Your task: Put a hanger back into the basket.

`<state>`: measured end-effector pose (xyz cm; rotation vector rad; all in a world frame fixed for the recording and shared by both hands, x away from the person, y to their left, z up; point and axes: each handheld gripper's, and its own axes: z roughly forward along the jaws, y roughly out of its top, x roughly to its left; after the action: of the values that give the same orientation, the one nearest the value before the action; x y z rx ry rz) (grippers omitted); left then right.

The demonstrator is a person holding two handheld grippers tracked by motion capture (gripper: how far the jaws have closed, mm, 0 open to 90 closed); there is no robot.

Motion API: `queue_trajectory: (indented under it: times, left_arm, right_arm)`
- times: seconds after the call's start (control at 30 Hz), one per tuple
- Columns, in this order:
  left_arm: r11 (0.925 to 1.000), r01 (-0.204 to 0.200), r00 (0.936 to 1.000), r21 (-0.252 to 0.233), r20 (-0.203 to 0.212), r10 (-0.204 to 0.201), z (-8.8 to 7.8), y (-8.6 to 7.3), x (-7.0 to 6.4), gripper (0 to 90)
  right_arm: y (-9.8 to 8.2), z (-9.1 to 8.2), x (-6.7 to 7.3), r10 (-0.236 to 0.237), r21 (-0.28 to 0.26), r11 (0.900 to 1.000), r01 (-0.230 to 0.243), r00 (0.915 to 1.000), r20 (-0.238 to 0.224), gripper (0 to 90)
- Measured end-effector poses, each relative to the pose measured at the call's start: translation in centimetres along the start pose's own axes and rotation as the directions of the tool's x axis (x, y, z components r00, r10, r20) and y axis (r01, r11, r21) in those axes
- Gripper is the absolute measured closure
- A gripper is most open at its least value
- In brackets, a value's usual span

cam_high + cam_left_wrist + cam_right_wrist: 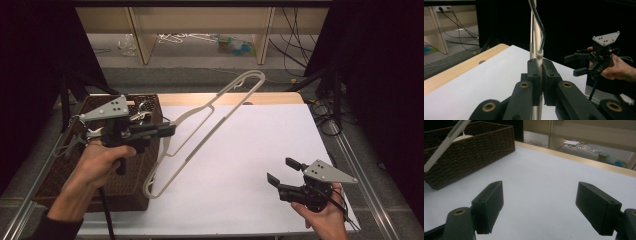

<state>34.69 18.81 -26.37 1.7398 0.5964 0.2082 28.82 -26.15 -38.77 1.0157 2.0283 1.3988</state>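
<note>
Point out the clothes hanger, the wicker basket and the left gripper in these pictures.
clothes hanger [200, 134], high view, on its long lower bar.
wicker basket [471, 152], right gripper view, on its woven side wall.
left gripper [541, 75], left gripper view, between its jaw tips, clamped on the hanger.

Layout: basket left, hanger middle, tools either side

The basket [65, 175] sits at the table's [260, 150] left edge. The left tool [167, 129], above it, clamps a hanger [200, 125] slanting up over the table; the right tool [284, 170] hovers open, well apart, near the right front corner.
</note>
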Motion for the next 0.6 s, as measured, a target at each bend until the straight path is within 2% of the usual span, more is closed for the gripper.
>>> queue_trajectory:
  times: [0.03,0.13,0.2,0.3,0.37,0.4,0.6]
  left_arm:
    - [1.0000,0.000,1.0000,0.000,0.000,0.000,0.0,0.0,0.0,85.7]
    - [0.9999,-0.009,0.9995,-0.011,-0.031,0.009,-1.9,1.0,0.5,85.7]
    - [0.9999,-0.014,0.9990,-0.010,-0.042,0.014,-2.3,1.2,0.5,85.7]
    - [0.9996,-0.026,0.9972,-0.009,-0.070,0.025,-3.7,2.1,0.9,85.7]
    - [0.9994,-0.036,0.9949,-0.004,-0.095,0.035,-4.5,2.5,1.2,85.7]
    - [0.9991,-0.042,0.9933,-0.001,-0.108,0.041,-4.9,2.7,1.4,85.7]
    - [0.9992,-0.033,0.9821,0.021,-0.185,0.037,-6.6,2.5,3.2,85.7]
  right_arm:
    - [0.0,0.0,0.0,0.000,0.000,1.000,0.000,1.0000,0.000,23.4]
    - [-0.2,0.2,0.0,0.000,-0.015,1.000,-0.001,1.0000,-0.009,22.8]
    - [-0.2,0.2,0.0,-0.003,-0.024,1.000,0.003,0.9999,-0.010,22.8]
    - [-0.3,0.2,-0.1,-0.016,-0.025,1.000,0.016,0.9999,0.002,22.5]
    - [-0.4,0.1,-0.1,-0.002,-0.003,1.000,0.002,1.0000,-0.008,22.5]
    - [-0.5,0.2,-0.2,-0.010,-0.008,1.000,0.010,0.9999,-0.002,22.5]
    - [-0.5,0.1,-0.2,-0.009,-0.005,1.000,0.009,0.9999,-0.005,22.5]
